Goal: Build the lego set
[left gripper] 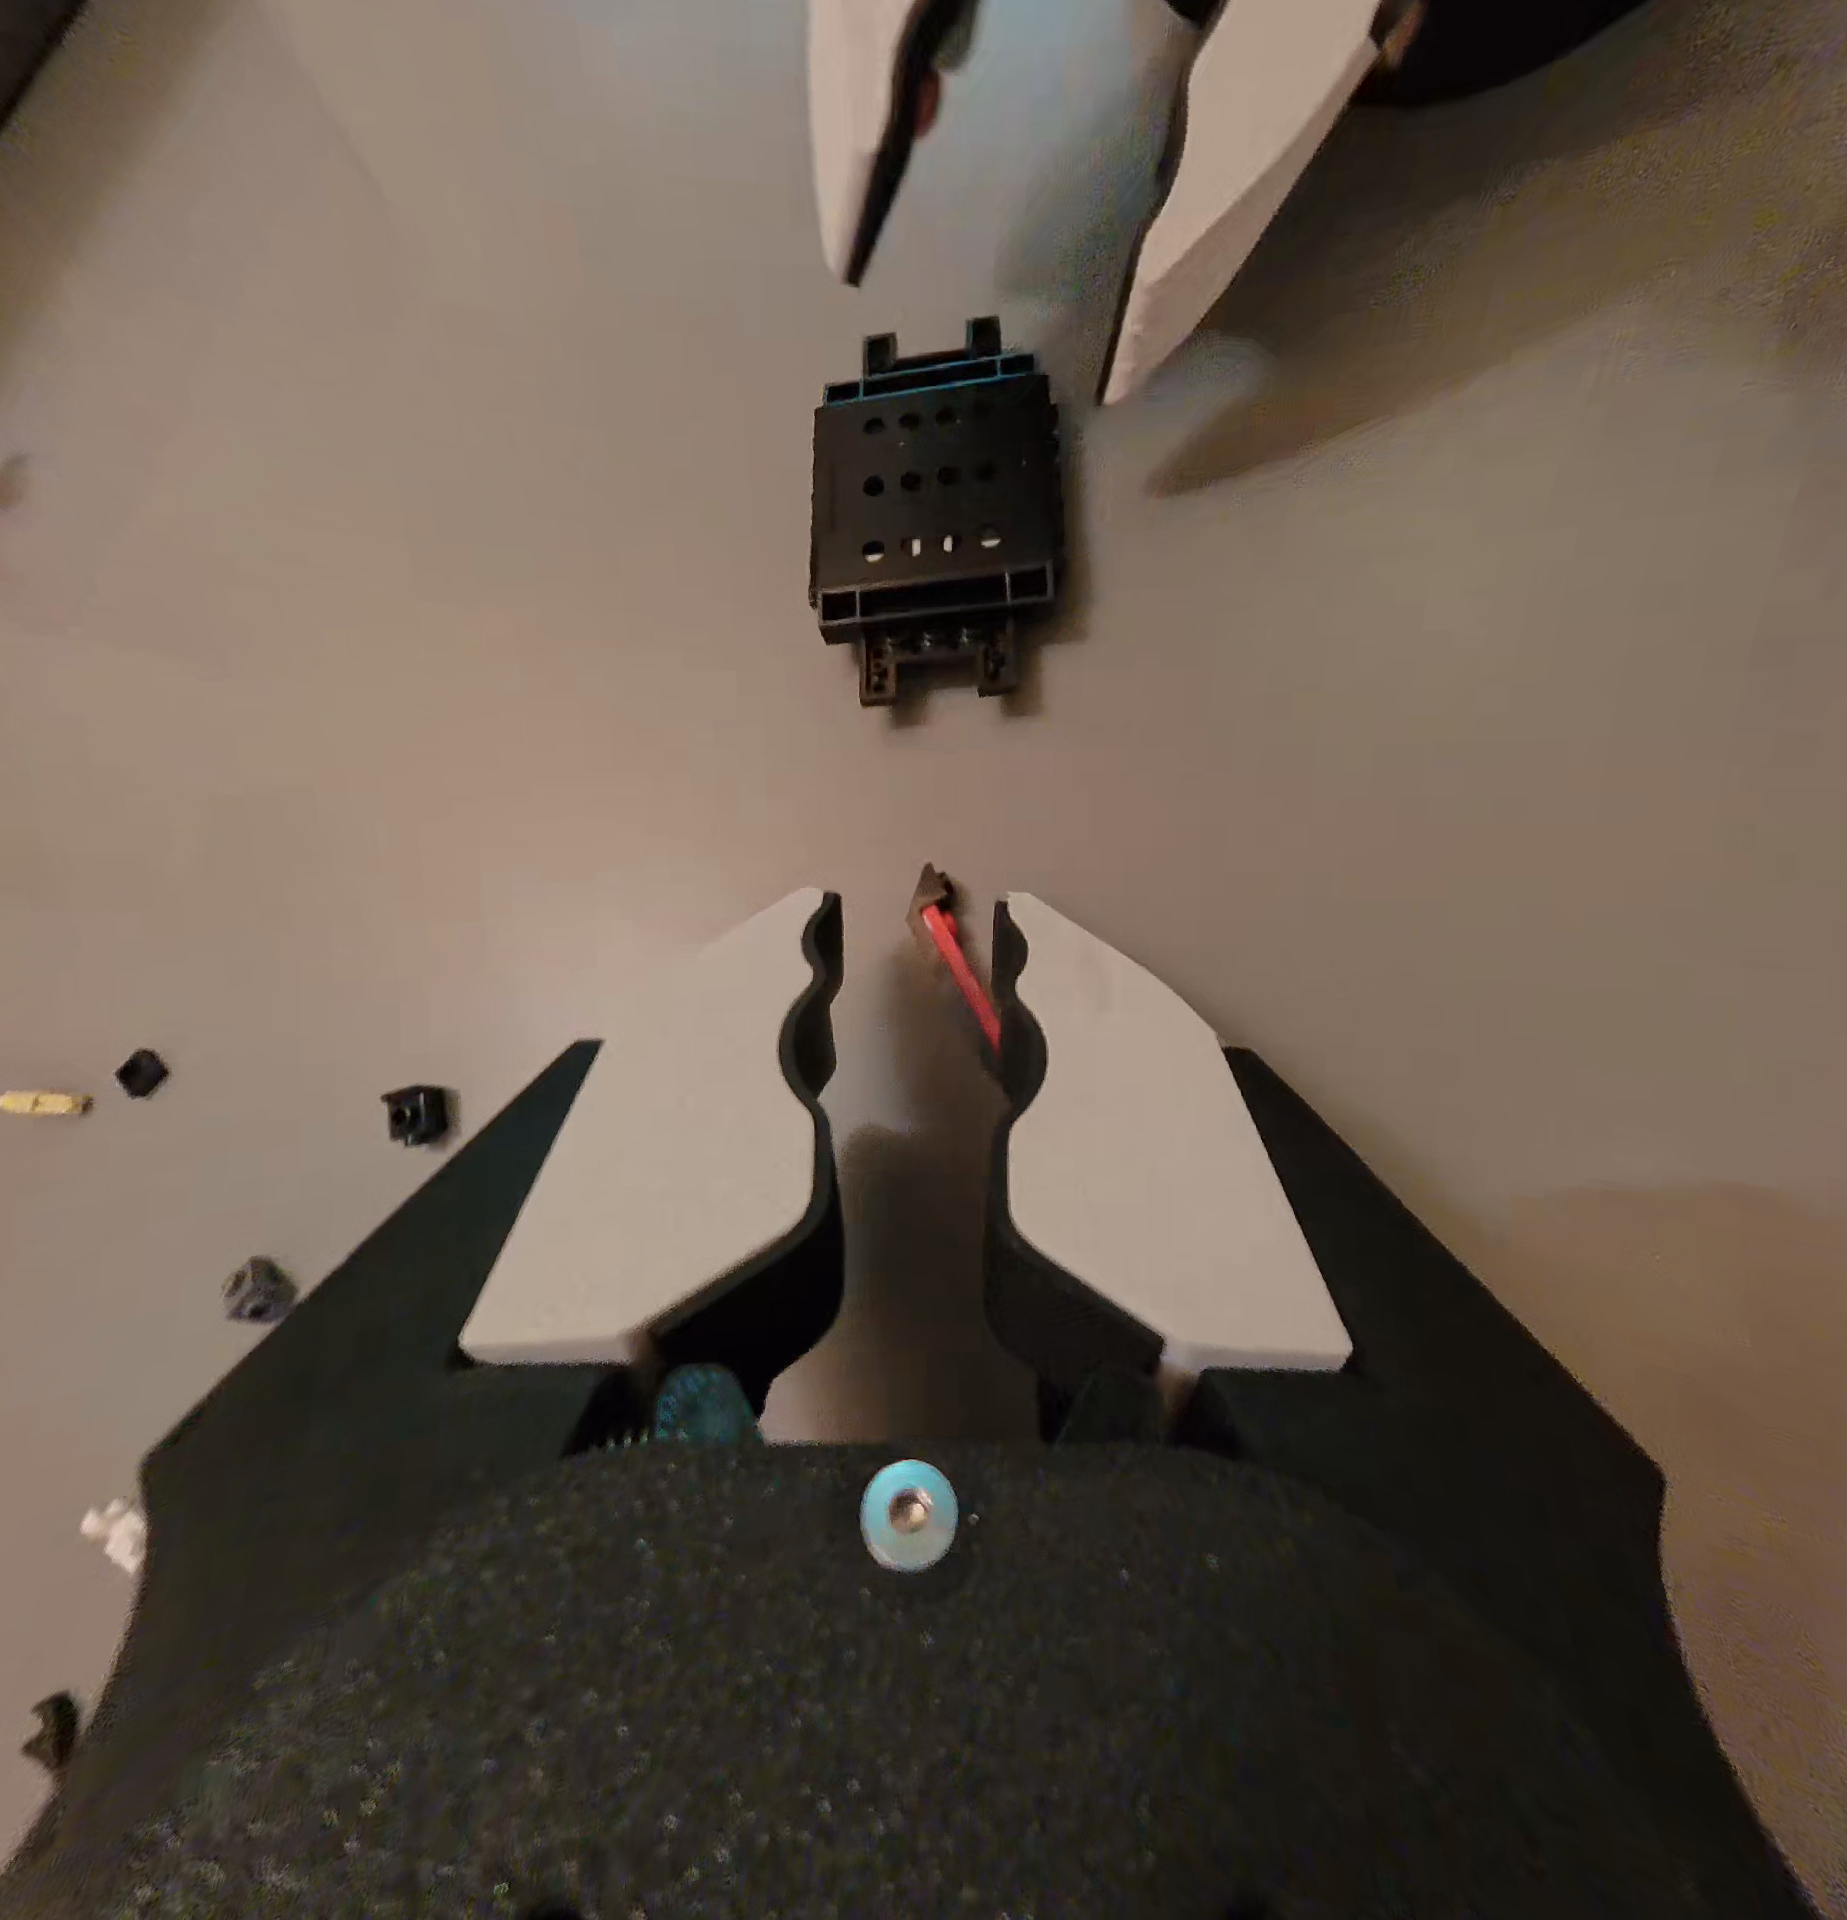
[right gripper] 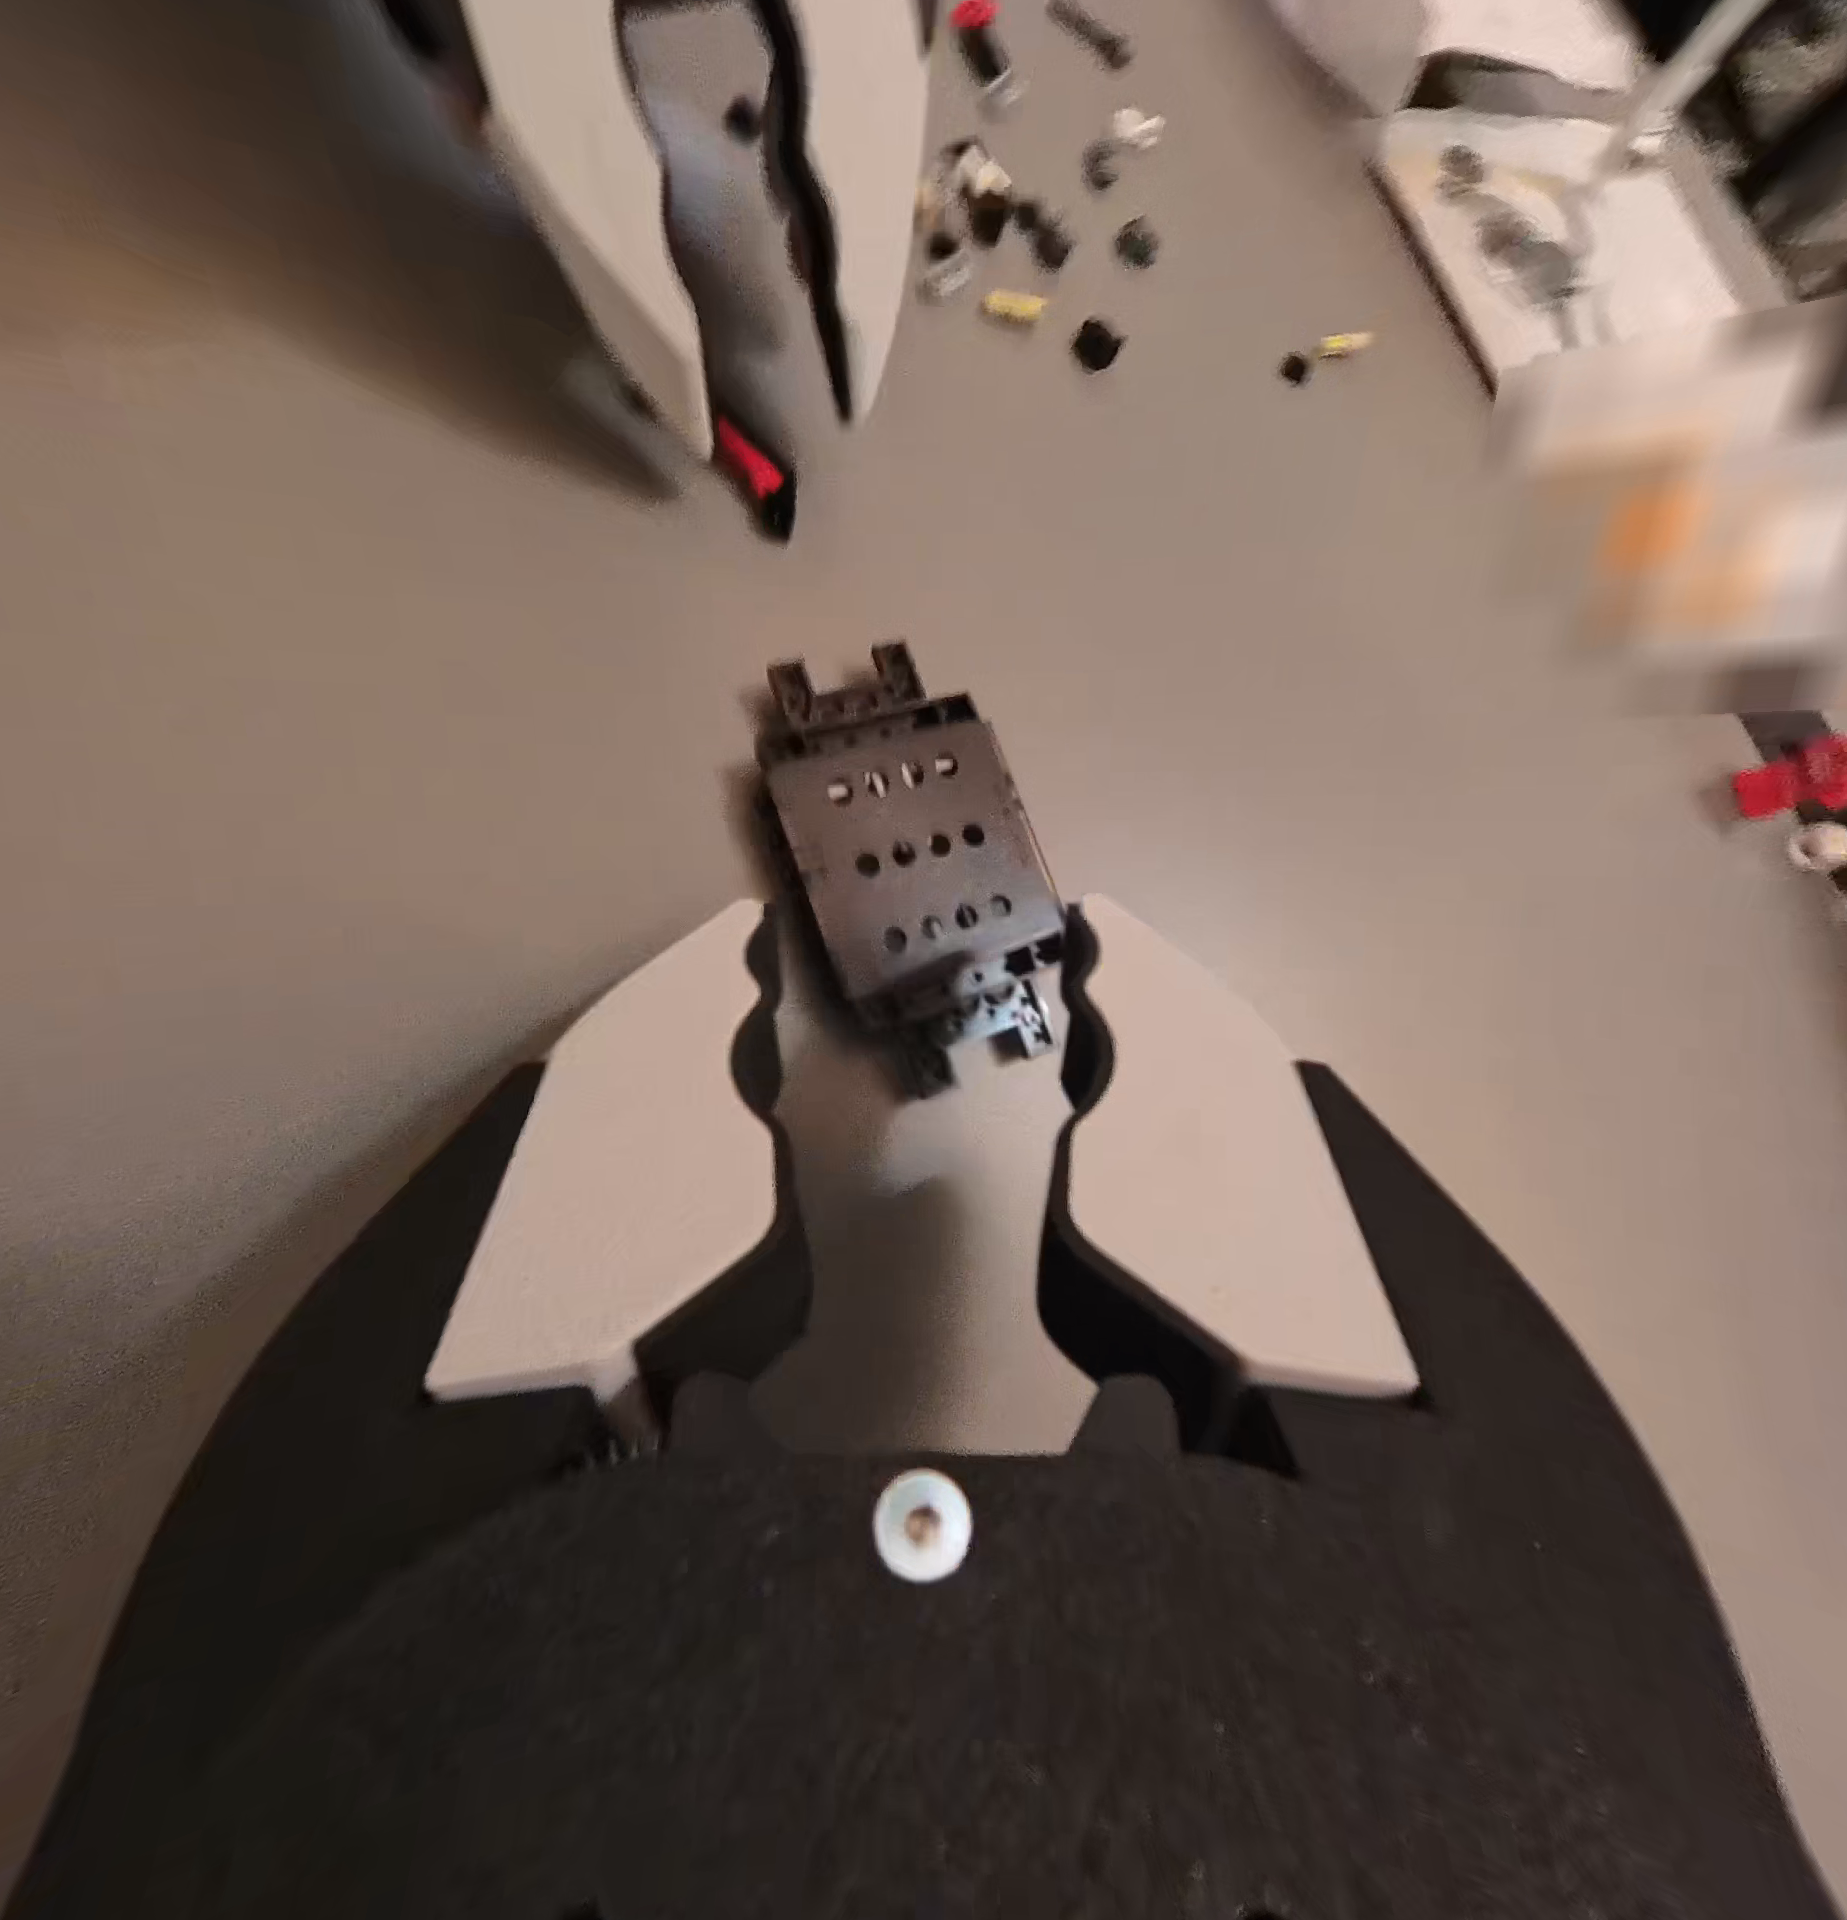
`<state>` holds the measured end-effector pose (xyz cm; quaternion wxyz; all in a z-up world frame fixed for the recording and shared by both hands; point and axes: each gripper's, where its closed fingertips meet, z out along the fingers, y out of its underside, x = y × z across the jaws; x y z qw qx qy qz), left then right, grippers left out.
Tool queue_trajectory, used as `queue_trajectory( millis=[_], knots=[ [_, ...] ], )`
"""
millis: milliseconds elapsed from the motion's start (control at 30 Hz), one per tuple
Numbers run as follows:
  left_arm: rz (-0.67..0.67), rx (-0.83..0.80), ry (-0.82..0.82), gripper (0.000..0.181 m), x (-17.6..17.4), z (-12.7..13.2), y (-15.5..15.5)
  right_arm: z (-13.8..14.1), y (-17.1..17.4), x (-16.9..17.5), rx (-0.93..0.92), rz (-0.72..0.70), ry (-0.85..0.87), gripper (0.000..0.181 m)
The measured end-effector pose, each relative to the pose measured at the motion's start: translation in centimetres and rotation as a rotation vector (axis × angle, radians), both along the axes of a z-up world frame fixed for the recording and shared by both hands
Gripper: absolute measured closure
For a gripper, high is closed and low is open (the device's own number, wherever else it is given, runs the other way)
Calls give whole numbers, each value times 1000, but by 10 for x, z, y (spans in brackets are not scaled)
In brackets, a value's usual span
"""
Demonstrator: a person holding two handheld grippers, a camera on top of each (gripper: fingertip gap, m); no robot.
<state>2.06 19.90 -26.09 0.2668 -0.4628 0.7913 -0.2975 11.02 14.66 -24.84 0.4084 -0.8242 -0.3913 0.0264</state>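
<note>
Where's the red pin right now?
The red pin sits between the left gripper fingers, against the right-hand one in the left wrist view, pointing toward the black assembly lying on the table just ahead.

My left tongs point forward and down, fingers parted by a narrow gap; a thin red piece rests against the inner face of the right finger, and I cannot tell whether it is pinched. My right tongs face them from the opposite side, spread wide, fingers tilted downward. In the left wrist view the right tongs' tips hang ahead, slightly right of mine.
</note>
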Motion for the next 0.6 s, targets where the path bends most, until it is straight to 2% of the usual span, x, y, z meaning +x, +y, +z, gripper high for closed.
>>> queue_trajectory(
  millis=[67, 133, 167, 200, 333, 433, 500, 600],
  knots=[
    [23, 23, 5, 154, -4, 0, 5, -7, 4, 6, -93, 114, -16, 115],
    [52, 32, 3, 154, -8, 3, 9, -14, 8, 2, -199, 220, -1, 109],
    [69, 34, -2, 154, -10, 5, 11, -20, 9, 1, -244, 265, -11, 112],
    [91, 37, -9, 154, -13, 9, 13, -25, 9, -1, -283, 306, -29, 125],
    [184, 13, -36, 155, -33, 18, 16, -13, 0, -42, -279, 432, 10, 125],
    [218, -42, -36, 155, -48, 17, 9, -13, -14, -75, -234, 488, -57, 125],
    [233, -64, -29, 155, -52, 14, 6, -24, -16, -78, -248, 482, -95, 124],
    [247, -53, -13, 154, -54, 9, 6, -24, -16, -79, -249, 481, -42, 125]
  ],
)
